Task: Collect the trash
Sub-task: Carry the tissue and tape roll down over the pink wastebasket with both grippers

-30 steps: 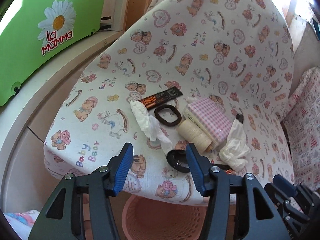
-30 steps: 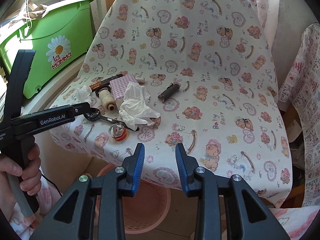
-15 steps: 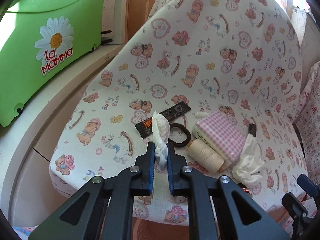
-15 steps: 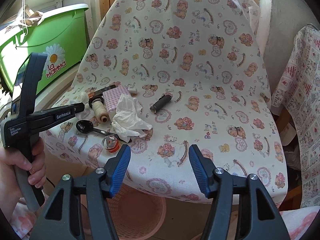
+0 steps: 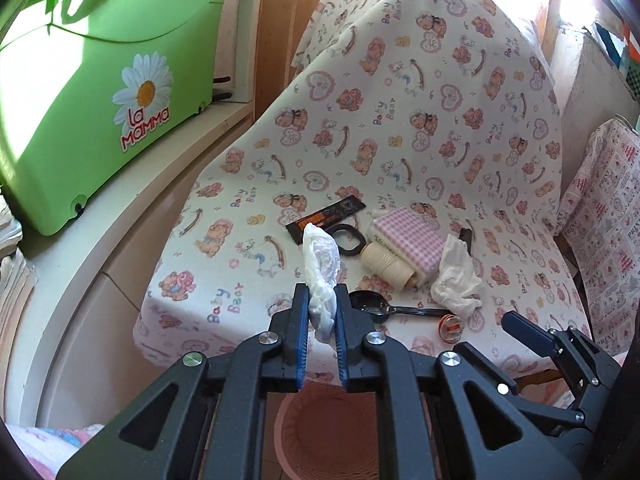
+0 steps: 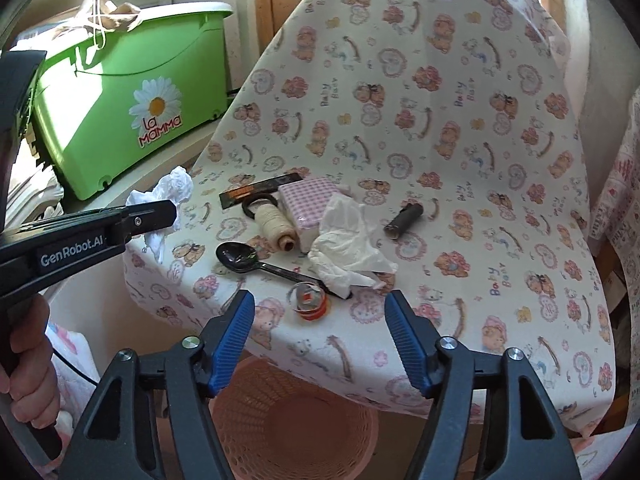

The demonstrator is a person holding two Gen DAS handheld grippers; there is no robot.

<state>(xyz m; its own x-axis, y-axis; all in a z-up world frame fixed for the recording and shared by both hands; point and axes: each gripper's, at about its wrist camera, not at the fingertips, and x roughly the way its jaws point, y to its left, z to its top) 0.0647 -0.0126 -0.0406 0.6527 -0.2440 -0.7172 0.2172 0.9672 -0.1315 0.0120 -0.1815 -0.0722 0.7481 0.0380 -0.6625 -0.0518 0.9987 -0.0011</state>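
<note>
My left gripper (image 5: 321,300) is shut on a crumpled white tissue (image 5: 320,264) and holds it above the chair's front left corner; the tissue also shows in the right wrist view (image 6: 172,196). A second crumpled white tissue (image 6: 348,248) lies on the seat, also in the left wrist view (image 5: 456,276). My right gripper (image 6: 320,312) is open and empty at the seat's front edge, near a small orange tape roll (image 6: 310,300). A pink mesh basket (image 6: 288,420) stands on the floor below the seat, also in the left wrist view (image 5: 320,428).
On the bear-print chair cover (image 6: 440,120) lie a black spoon (image 6: 240,258), a twine spool (image 6: 276,224), a pink checked packet (image 6: 308,200), a black-orange wrapper (image 6: 256,190), a dark ring (image 5: 350,238) and a dark cylinder (image 6: 404,216). A green bin (image 5: 92,92) stands left.
My left gripper closed on the tissue and lifted it up and back off the seat. My right gripper opened wide and moved closer to the seat's front edge.
</note>
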